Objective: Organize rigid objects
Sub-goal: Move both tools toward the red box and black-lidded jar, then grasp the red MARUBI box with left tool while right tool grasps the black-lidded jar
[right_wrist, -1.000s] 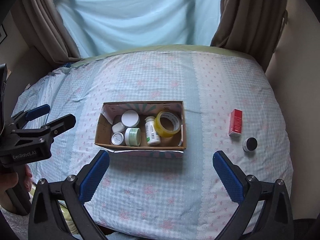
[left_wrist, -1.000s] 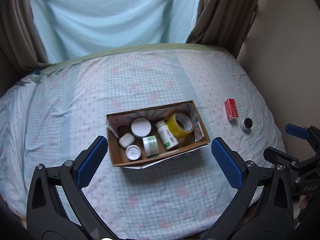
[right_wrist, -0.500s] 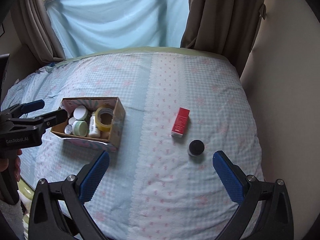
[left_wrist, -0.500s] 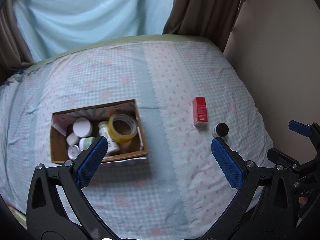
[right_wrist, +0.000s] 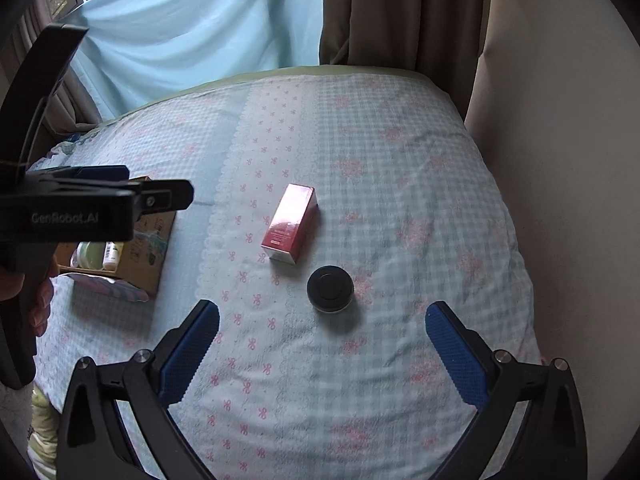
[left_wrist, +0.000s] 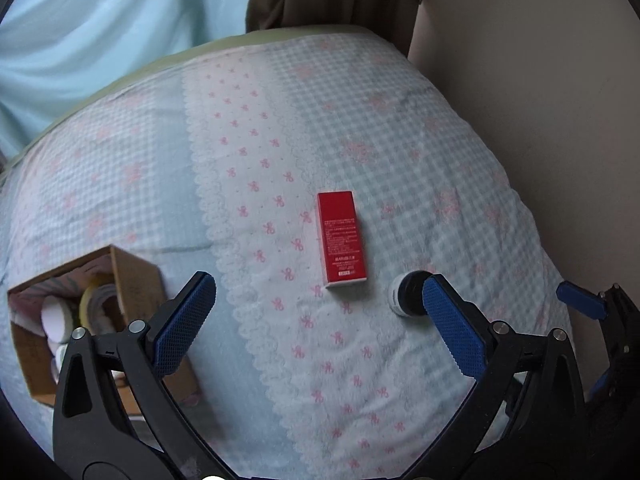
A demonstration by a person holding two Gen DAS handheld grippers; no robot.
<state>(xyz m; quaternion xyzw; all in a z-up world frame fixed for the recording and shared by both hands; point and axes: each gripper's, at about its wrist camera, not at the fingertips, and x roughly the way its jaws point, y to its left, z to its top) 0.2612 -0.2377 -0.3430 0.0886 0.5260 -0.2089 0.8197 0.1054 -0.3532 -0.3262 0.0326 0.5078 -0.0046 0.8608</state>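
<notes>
— What do I have, starting from the left?

— I take the red box (left_wrist: 342, 237) as my landmark. Well to its left sits the carton (left_wrist: 138, 280), holding a tape roll (left_wrist: 90, 304) and some white jars (left_wrist: 54, 316); I can't make out the rest.

— And my left gripper (left_wrist: 316, 314)?

— Spread wide, empty, hovering over the bedspread (left_wrist: 280, 128) on the near side of the red box.

— The box itself?

— Lying flat on the cloth. Just right of its near end stands the black-lidded jar (right_wrist: 330, 289), close to the box but I can't tell if they touch.

— My right gripper (right_wrist: 322, 334)?

— Also spread wide, gripping nothing, above the cloth just on the near side of that jar.
</notes>
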